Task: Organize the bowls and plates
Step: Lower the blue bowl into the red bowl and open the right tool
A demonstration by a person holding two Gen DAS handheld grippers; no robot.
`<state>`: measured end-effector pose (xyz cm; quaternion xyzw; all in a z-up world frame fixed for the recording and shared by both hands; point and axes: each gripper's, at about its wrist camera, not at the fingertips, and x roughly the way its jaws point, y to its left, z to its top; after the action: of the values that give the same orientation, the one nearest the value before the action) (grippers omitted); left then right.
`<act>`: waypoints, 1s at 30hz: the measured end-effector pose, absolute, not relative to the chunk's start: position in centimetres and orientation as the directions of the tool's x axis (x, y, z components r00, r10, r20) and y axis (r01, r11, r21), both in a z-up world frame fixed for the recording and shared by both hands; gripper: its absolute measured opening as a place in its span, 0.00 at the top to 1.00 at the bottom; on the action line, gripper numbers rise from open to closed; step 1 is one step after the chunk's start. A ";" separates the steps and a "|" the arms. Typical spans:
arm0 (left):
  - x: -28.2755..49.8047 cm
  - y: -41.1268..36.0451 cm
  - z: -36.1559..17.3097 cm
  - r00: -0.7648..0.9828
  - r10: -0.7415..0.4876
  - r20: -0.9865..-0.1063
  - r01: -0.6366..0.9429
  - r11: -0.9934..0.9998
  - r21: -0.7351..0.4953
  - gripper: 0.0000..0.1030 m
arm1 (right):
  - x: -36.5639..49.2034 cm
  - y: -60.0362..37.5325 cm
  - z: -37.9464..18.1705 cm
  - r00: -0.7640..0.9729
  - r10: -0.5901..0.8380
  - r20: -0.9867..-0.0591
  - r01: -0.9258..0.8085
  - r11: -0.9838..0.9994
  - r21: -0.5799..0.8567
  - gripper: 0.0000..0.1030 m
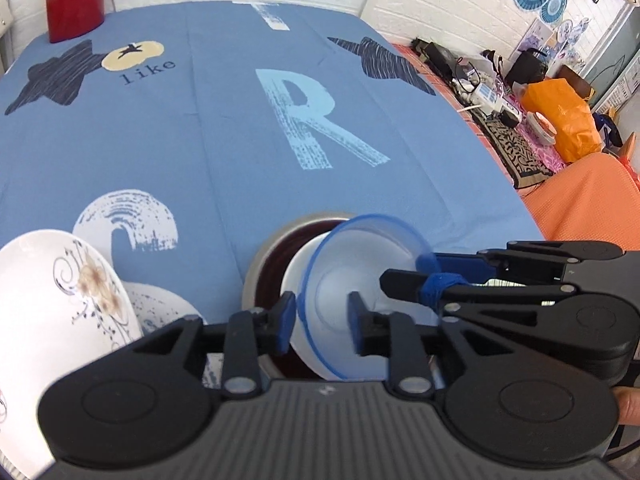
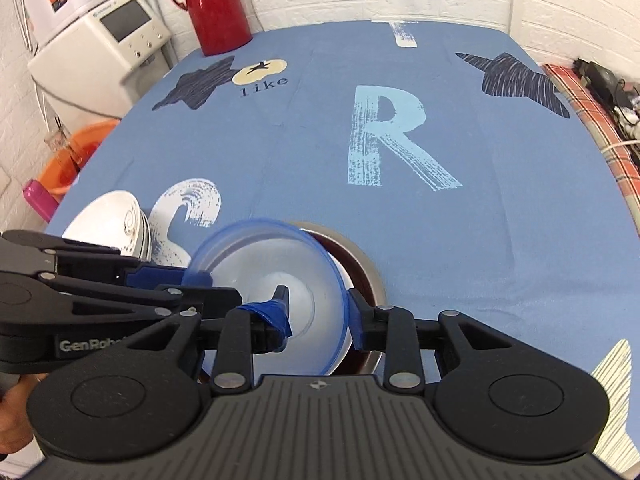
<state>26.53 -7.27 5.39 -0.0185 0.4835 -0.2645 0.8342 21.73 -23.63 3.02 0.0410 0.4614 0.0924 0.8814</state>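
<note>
In the left wrist view, the left gripper (image 1: 322,322) is pinching the rim of a tilted, blue-rimmed plastic bowl (image 1: 352,280) over a metal bowl (image 1: 272,264) on the desk (image 1: 200,140). The right gripper (image 1: 404,270) is clamping the far rim.

In the right wrist view, the right gripper (image 2: 318,316) is straddling the plastic bowl's (image 2: 260,276) rim, seemingly gripping it; white plates (image 2: 108,224) are sitting to the left.

Most of the bench (image 2: 400,240) lies open: the blue cloth ahead and to the right carries nothing. A red jug (image 2: 218,8) stands at the far left corner. Near the front edge, white plates (image 1: 52,312) crowd the left side, and a nested stack of bowls (image 2: 276,292) fills the middle, with both grippers meeting at it.
</note>
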 end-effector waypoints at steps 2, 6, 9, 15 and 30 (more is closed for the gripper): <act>26.3 -7.0 5.9 0.429 -0.437 -0.790 0.421 0.871 -0.253 0.46 | 21.4 -24.3 3.2 0.585 0.181 -0.790 -0.104 0.984 0.148 0.86; 26.0 -6.2 7.1 0.478 -0.441 -0.760 0.431 0.871 -0.234 0.46 | 21.0 -25.5 3.1 0.623 0.199 -0.757 -0.060 0.976 0.208 0.85; 25.3 -5.8 7.4 0.518 -0.425 -0.743 0.426 0.881 -0.207 0.46 | 20.4 -25.7 2.7 0.648 0.227 -0.727 -0.045 0.964 0.261 0.85; 22.9 -4.8 7.2 0.604 -0.403 -0.687 0.388 0.902 -0.188 0.44 | 18.2 -25.1 2.6 0.726 0.243 -0.643 -0.026 0.944 0.328 0.83; 14.6 -3.0 7.3 0.812 -0.188 -0.553 0.209 0.978 -0.026 0.39 | 9.8 -22.7 2.3 0.894 0.113 -0.433 0.098 0.895 0.435 0.78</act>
<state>14.64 -3.01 7.32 0.0180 0.2885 -0.1043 0.9516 9.84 -22.70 2.33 0.2293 0.2297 0.0038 0.9459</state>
